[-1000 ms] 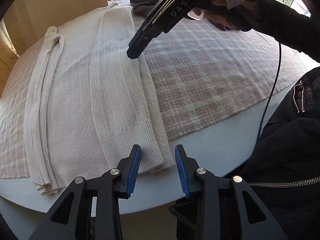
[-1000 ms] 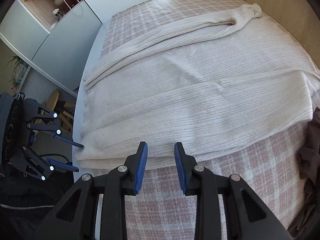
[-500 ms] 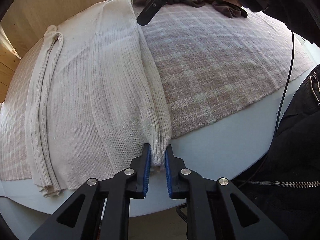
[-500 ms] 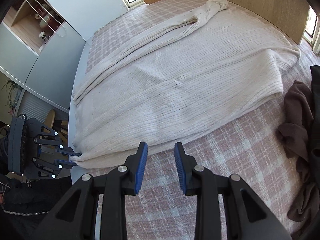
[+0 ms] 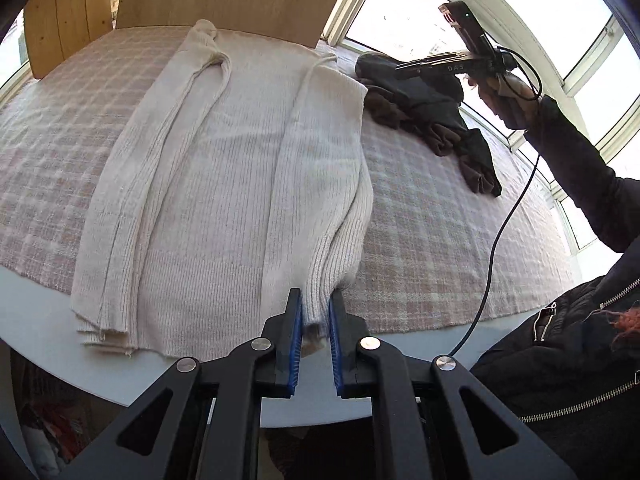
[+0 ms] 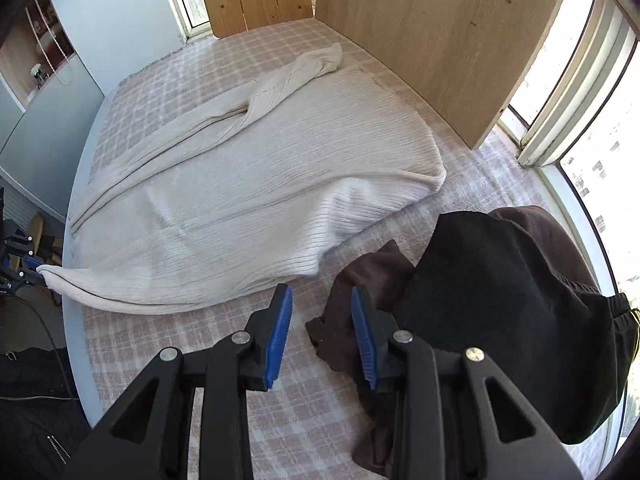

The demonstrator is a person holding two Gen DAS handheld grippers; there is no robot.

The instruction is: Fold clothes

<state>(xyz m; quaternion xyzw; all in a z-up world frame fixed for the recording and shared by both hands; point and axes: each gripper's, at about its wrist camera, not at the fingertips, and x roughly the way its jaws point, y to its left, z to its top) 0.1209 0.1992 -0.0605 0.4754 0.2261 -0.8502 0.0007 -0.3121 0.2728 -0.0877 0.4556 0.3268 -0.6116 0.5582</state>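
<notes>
Cream ribbed sweater (image 5: 224, 184) lies spread on the pink plaid cloth (image 5: 440, 248) covering the table, one sleeve folded lengthwise along the side of the sweater farthest from the dark clothes. Its hem end reaches past the cloth's near edge onto the pale blue table (image 5: 60, 332) rim.

Left gripper (image 5: 315, 322): jaws clenched on the sweater's hem corner, on the sweater's side nearest the dark clothes. Knit bunched between the blue pads (image 5: 295, 344), that edge lifted off the cloth into a raised ridge running back along the sweater. Right wrist view confirms it: the corner drawn out to a point at the left gripper's tips, at the table rim.

Right gripper (image 6: 321, 334): jaws released, nothing between them. It hangs over the plaid cloth just beside the sweater's long edge, near the shoulder end. One blue pad sits against the brown garment (image 6: 360, 280); cannot tell if it touches.

Dark clothes pile, black garment (image 6: 504, 312) over the brown one, lies on the cloth beside the sweater, apart from it. Wooden panels (image 6: 432, 32) stand behind the sweater's neck end.
</notes>
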